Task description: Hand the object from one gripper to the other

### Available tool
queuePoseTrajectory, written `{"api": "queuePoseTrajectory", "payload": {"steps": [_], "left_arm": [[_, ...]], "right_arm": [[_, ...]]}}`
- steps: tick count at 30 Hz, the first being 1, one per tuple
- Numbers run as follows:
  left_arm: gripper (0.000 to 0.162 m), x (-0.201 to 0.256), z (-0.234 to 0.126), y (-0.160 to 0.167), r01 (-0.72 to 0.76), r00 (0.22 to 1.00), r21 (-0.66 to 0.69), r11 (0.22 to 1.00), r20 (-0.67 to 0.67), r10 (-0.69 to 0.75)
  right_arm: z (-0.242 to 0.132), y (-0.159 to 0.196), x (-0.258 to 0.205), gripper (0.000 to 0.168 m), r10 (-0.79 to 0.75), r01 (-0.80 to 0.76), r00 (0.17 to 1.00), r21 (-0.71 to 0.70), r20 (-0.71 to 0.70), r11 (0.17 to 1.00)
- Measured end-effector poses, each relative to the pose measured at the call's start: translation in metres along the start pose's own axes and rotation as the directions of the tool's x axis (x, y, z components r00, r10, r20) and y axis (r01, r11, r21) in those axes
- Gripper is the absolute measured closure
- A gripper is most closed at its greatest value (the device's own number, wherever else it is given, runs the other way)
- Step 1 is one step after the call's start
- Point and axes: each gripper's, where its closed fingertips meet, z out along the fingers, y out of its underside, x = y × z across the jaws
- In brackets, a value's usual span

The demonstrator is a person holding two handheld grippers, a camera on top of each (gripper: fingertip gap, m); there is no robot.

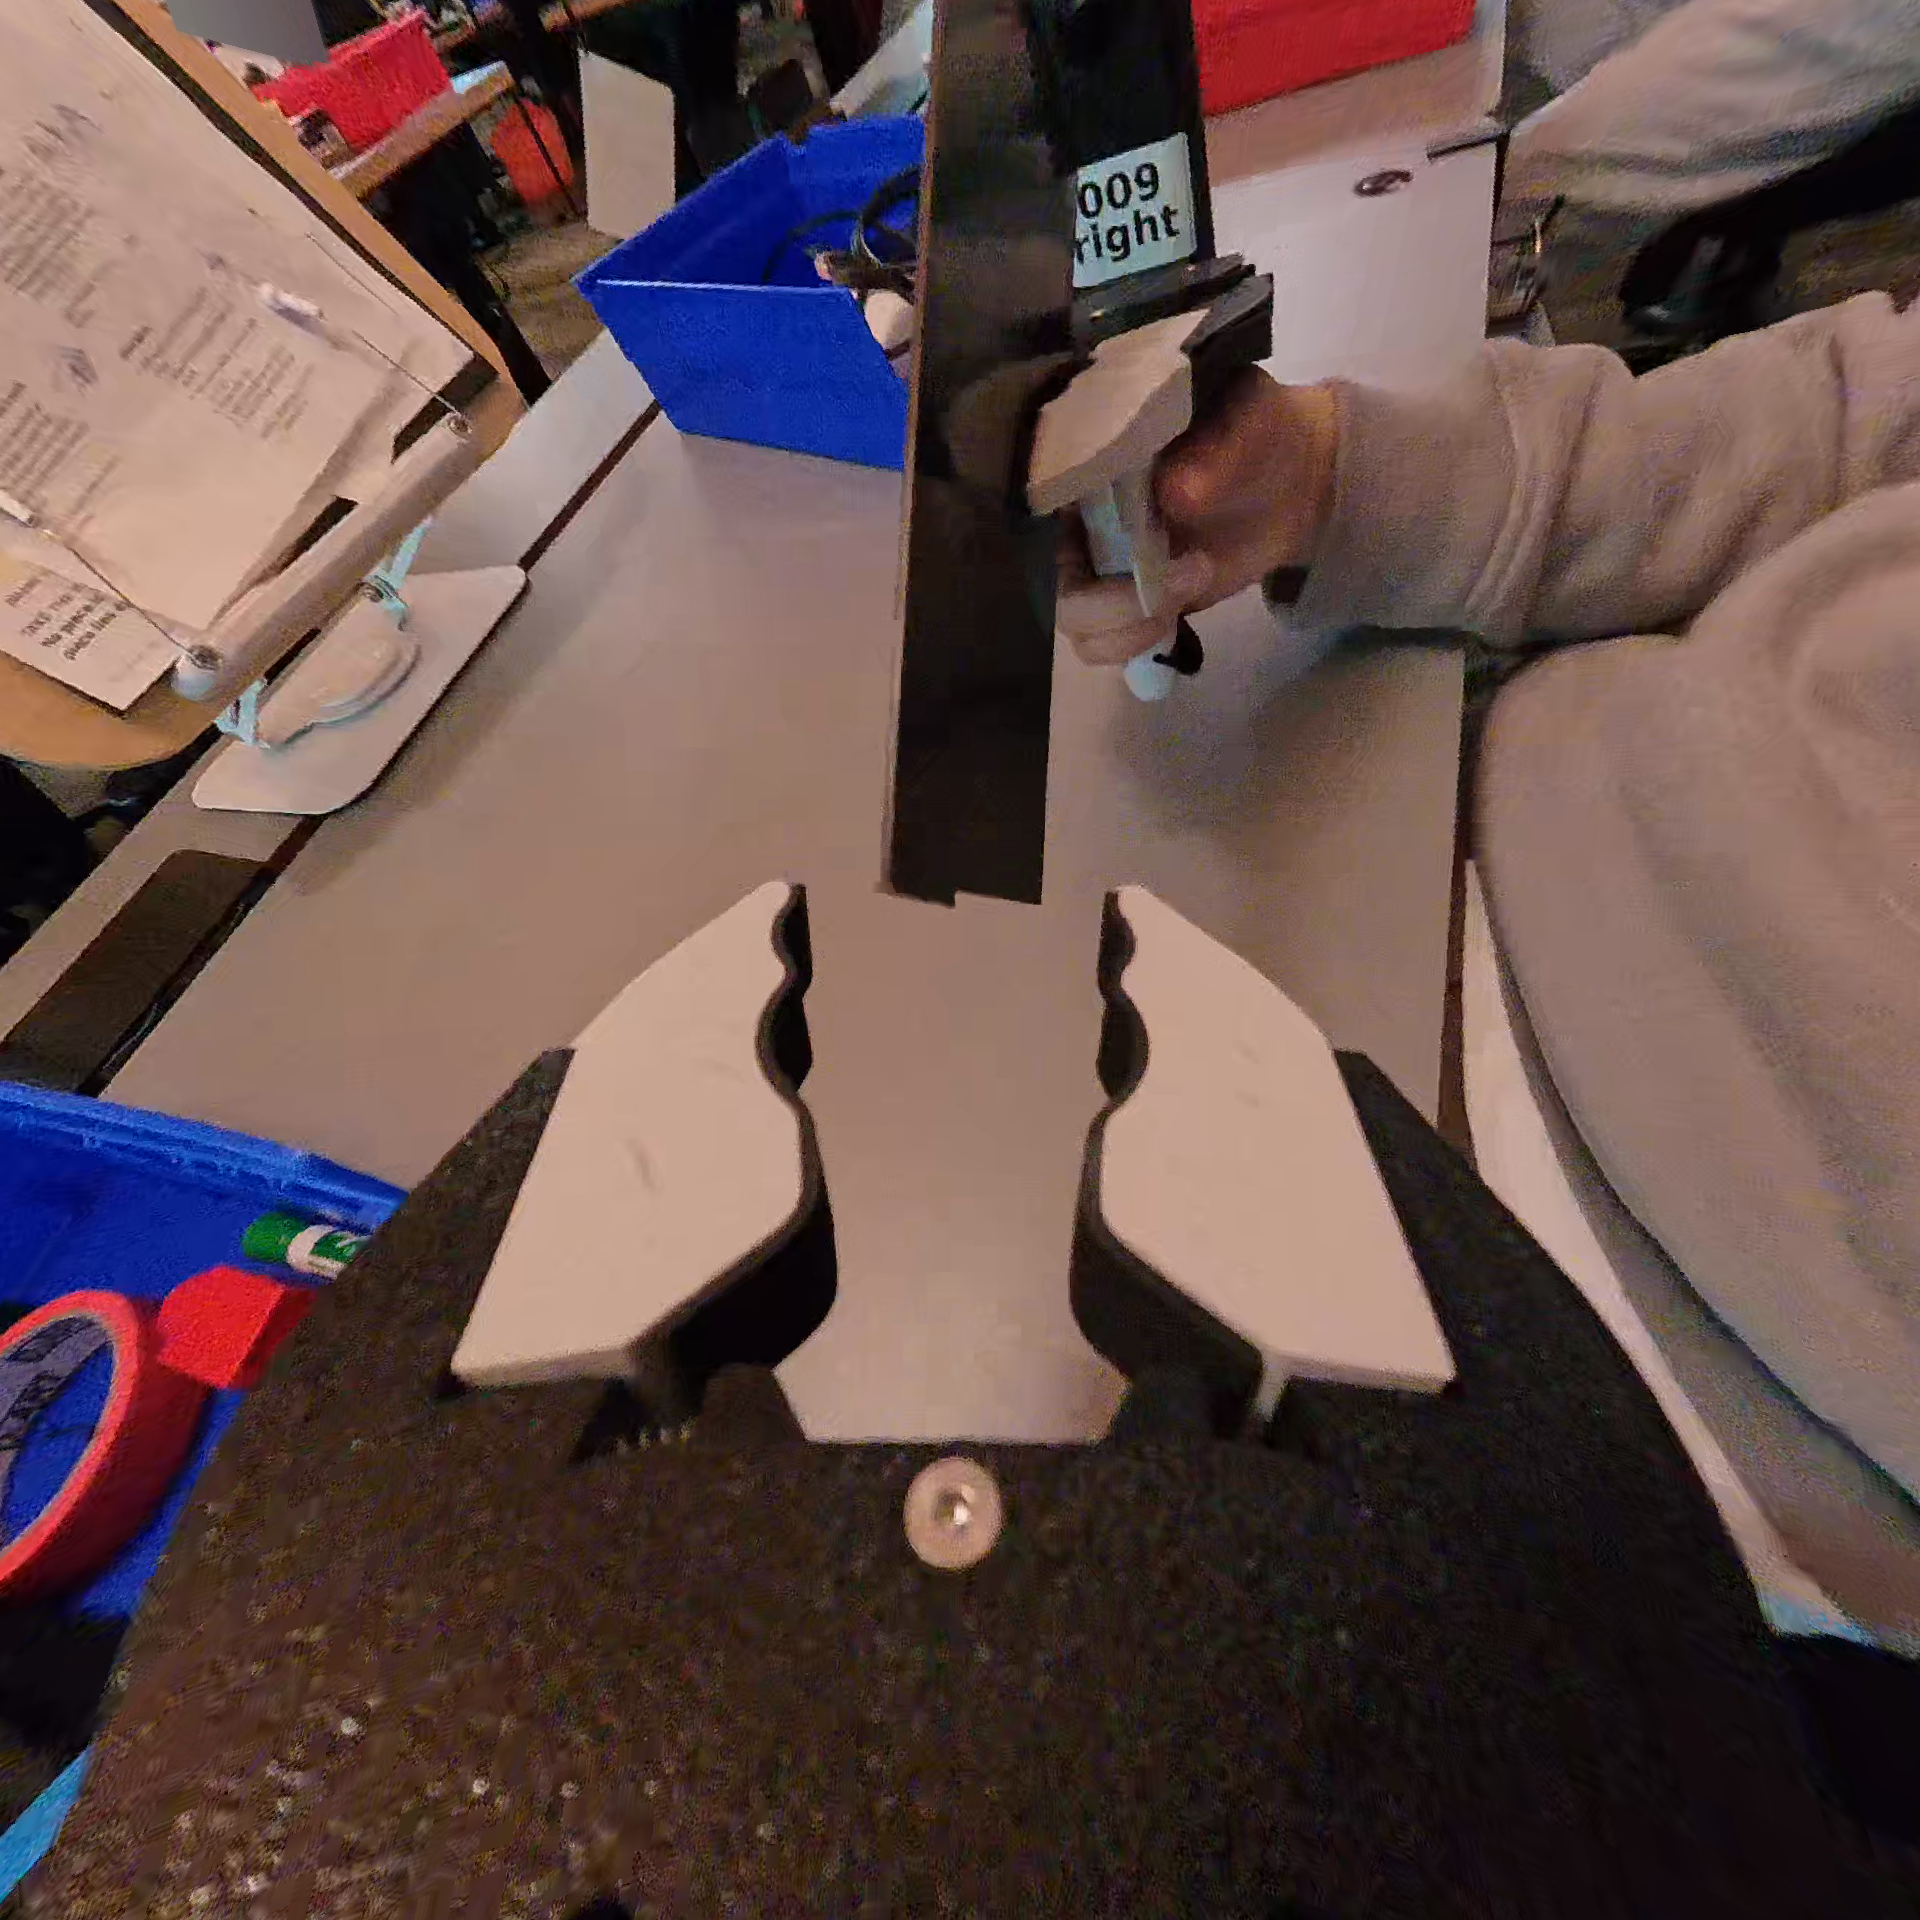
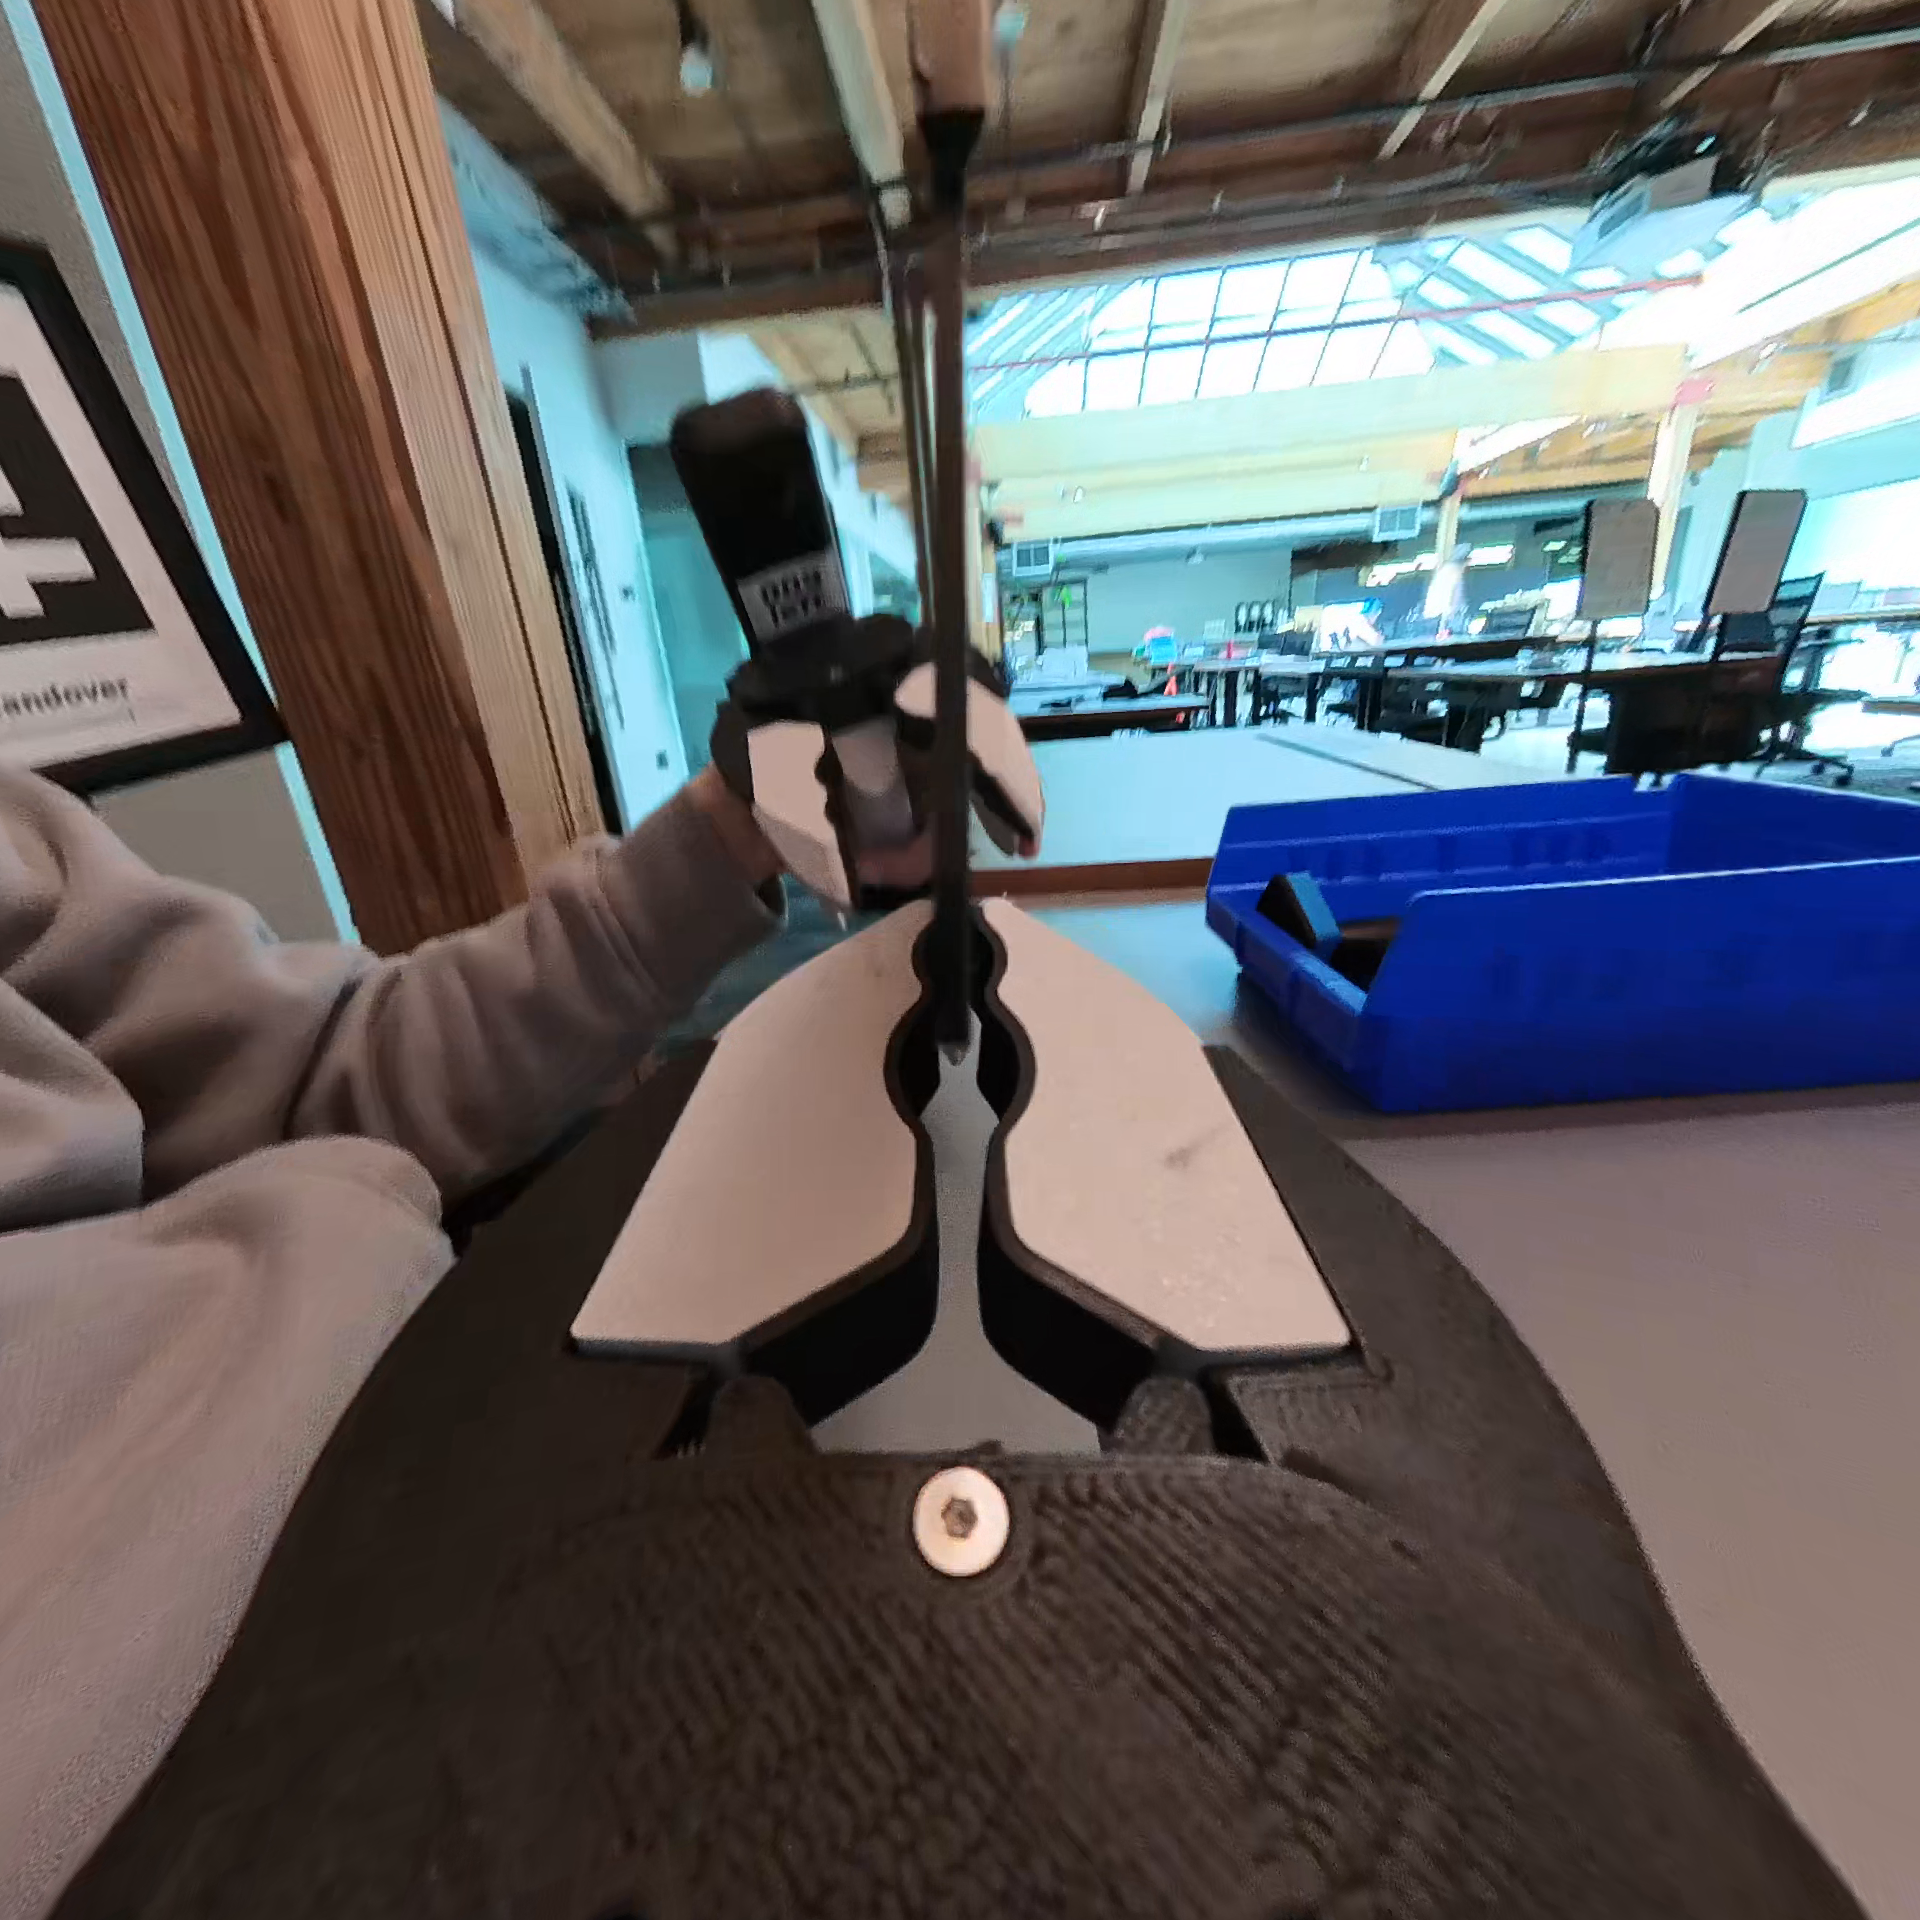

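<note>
Long flat black strip (image 1: 971,582) stands near upright above grey worktop (image 1: 644,748), pinched low down between fingers of right claw (image 2: 954,997), which is closed on its thin edge (strip seen edge-on in right wrist view). Left claw (image 1: 954,997) gapes wide, empty, strip's lower end just beyond its fingertips, not touching. Hand (image 1: 1216,530) in grey sleeve grips right claw's handle. Blue plastic bin (image 1: 769,343) further back on worktop.

We see 2 blue plastic bins (image 1: 769,343) (image 1: 94,1205) on the grey counter (image 1: 644,831), one far ahead, one near left; a paper-laden document stand (image 1: 208,416) sits left between them.
</note>
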Motion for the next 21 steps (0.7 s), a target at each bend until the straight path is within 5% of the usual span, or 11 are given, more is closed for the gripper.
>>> {"api": "queuePoseTrajectory", "payload": {"steps": [7,9,11,16,19,21], "left_arm": [[0.131,0.022,0.028,-0.009,-0.13,0.992,-0.17,0.977,-0.021,0.128],[0.158,0.028,0.035,-0.004,-0.184,0.983,-0.218,0.958,-0.057,0.176],[0.16,0.02,0.038,-0.007,-0.145,0.989,-0.212,0.966,-0.013,0.146],[0.16,-0.01,0.033,-0.047,0.067,0.994,0.146,0.987,0.082,-0.079],[0.161,-0.017,0.023,-0.089,0.226,0.968,0.505,0.833,-0.02,-0.25],[0.161,-0.017,0.023,-0.101,0.275,0.955,0.616,0.738,-0.084,-0.286]], "right_arm": [[0.017,0.024,-0.026,0.167,-0.104,0.119,0.987,-0.115,0.125,0.986],[0.016,0.026,-0.02,0.164,-0.126,0.136,0.988,-0.126,0.087,0.983],[0.016,0.018,-0.01,0.161,-0.156,0.156,0.988,-0.081,0.008,0.984],[0.007,-0.01,0.013,0.119,-0.096,0.113,0.982,0.099,-0.163,0.989],[0.007,-0.012,0.014,0.115,-0.064,0.084,0.984,0.117,-0.164,0.99],[0.008,-0.01,0.01,0.126,-0.083,0.1,0.986,0.113,-0.148,0.989]]}}
